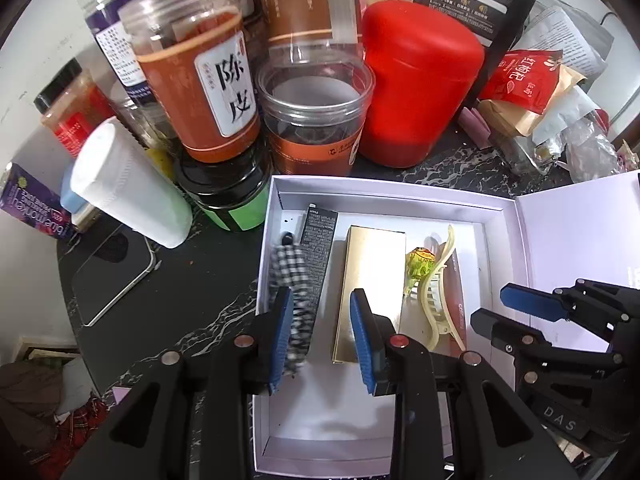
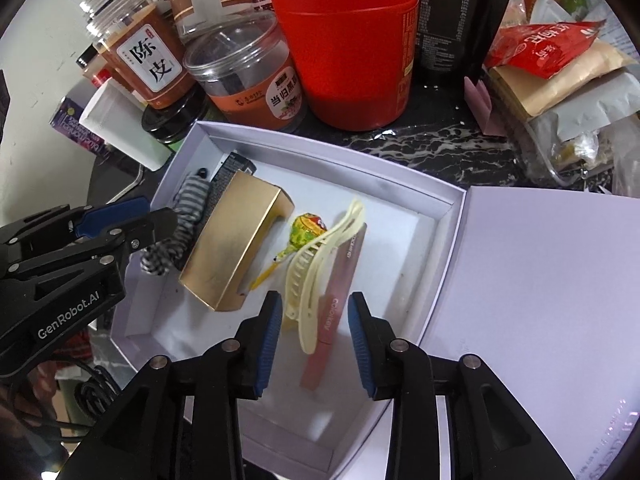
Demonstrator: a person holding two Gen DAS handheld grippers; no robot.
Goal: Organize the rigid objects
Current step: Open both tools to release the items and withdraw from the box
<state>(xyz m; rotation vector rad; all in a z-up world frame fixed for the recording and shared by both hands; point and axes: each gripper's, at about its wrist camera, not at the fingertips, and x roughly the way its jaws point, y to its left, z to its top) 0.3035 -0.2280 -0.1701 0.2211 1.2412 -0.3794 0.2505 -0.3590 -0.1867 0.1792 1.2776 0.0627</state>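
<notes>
Both the left gripper (image 1: 322, 336) and the right gripper (image 2: 312, 338) are seen spread apart, nothing grasped. Beyond them, inside the white box (image 1: 276, 200), a checkered scrunchie (image 1: 294, 280), gold box (image 1: 370, 288), cream hair claw (image 2: 316, 272), pink tube (image 2: 334, 316) and lollipop (image 2: 306, 232) are laid side by side.

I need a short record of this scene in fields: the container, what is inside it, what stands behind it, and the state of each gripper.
container: white box, lid open to the right
inside, left to right: checkered hair tie, black box, gold box, lollipop, cream hair clip, pink tube
behind: red canister, jars
left gripper: open, over hair tie
right gripper: open, above hair clip
</notes>
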